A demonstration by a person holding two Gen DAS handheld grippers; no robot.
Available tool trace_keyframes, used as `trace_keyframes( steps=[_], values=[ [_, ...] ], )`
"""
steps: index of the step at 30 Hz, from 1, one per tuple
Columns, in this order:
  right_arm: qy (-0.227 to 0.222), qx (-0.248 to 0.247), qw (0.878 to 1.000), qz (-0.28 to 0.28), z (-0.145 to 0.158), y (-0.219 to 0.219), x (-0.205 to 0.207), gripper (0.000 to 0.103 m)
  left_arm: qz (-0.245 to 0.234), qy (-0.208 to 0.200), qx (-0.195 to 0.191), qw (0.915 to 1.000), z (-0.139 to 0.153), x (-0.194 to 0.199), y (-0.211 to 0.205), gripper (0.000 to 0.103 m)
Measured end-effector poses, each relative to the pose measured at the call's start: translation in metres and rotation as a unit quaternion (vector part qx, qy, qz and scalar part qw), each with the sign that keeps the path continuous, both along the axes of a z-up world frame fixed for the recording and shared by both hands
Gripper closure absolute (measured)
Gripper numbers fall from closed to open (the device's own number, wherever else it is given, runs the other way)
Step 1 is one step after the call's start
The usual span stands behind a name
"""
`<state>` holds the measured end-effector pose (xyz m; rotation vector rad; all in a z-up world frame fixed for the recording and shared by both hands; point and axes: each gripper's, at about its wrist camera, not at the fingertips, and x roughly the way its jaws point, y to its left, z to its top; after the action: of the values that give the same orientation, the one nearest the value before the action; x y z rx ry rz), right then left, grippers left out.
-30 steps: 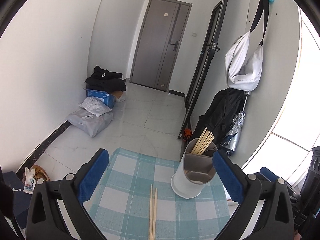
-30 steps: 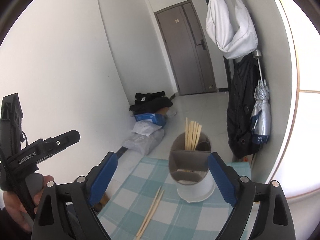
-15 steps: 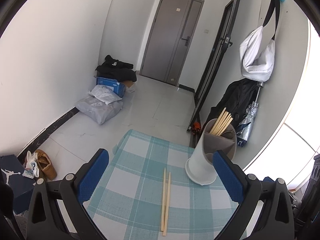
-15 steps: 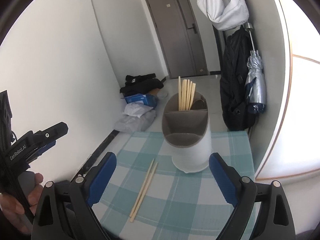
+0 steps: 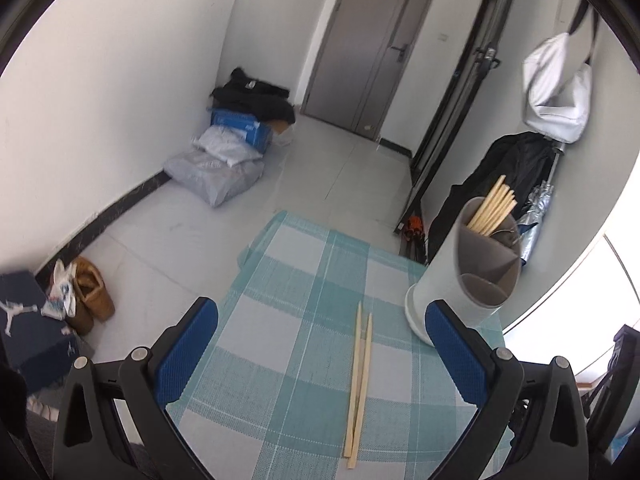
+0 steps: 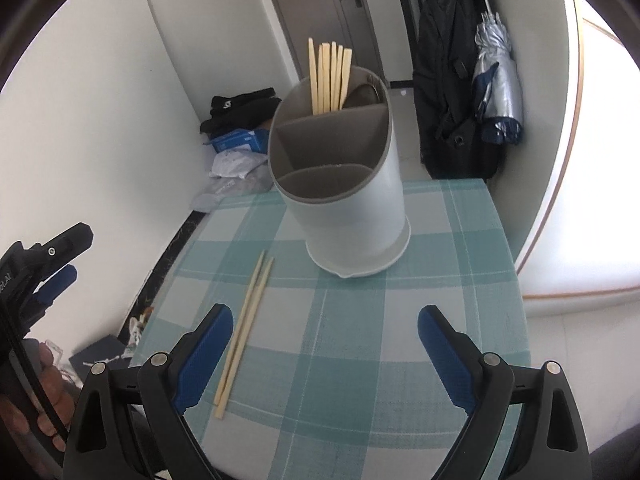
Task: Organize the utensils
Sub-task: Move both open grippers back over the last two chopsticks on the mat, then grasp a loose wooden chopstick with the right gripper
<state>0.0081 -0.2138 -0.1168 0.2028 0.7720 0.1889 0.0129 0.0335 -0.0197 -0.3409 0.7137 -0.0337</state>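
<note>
Left wrist view: the left gripper (image 5: 320, 344) hangs with jaws wide apart and empty over the surface (image 5: 280, 360), aimed at the loose chopsticks (image 5: 359, 384) lying before the holder (image 5: 460, 280) at the far right corner.

Right wrist view: the right gripper (image 6: 324, 352), also spread and empty, faces the holder (image 6: 344, 200), likely ready to steady it; the chopsticks (image 6: 244, 332) lie near its left finger.

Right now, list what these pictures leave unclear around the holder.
- Metal utensil in the holder: right wrist view, mostly hidden by the divider and the standing chopsticks; type unclear.
- Front compartments' bottoms: both views, hidden by their walls.
- Holder base: left wrist view, partly behind the left gripper's finger.
</note>
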Motion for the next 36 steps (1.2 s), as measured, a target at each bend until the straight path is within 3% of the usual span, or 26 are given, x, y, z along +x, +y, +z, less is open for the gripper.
trace_keyframes(
  steps=[6,12,23,27,36],
  values=[
    [0.037,-0.019,0.999,0.019,-0.024,0.014,0.014,0.01,-0.003,0.035,0.01,0.9993,-0.015,0.011,0.004,0.001],
    [0.058,-0.04,0.996,0.051,-0.035,0.042,0.031,0.019,-0.003,0.06,0.01,0.9981,-0.024,0.021,0.014,0.001],
    [0.091,-0.056,0.991,0.083,-0.057,0.092,0.068,0.046,0.019,0.076,-0.006,0.9969,-0.027,0.029,0.033,0.001],
    [0.108,-0.063,0.989,0.078,-0.065,0.101,0.076,0.063,0.023,0.085,-0.014,0.996,-0.03,0.032,0.039,0.001],
    [0.098,-0.141,0.982,0.08,-0.065,0.124,0.079,0.078,0.036,0.088,-0.016,0.9953,-0.033,0.035,0.047,0.001]
  ],
)
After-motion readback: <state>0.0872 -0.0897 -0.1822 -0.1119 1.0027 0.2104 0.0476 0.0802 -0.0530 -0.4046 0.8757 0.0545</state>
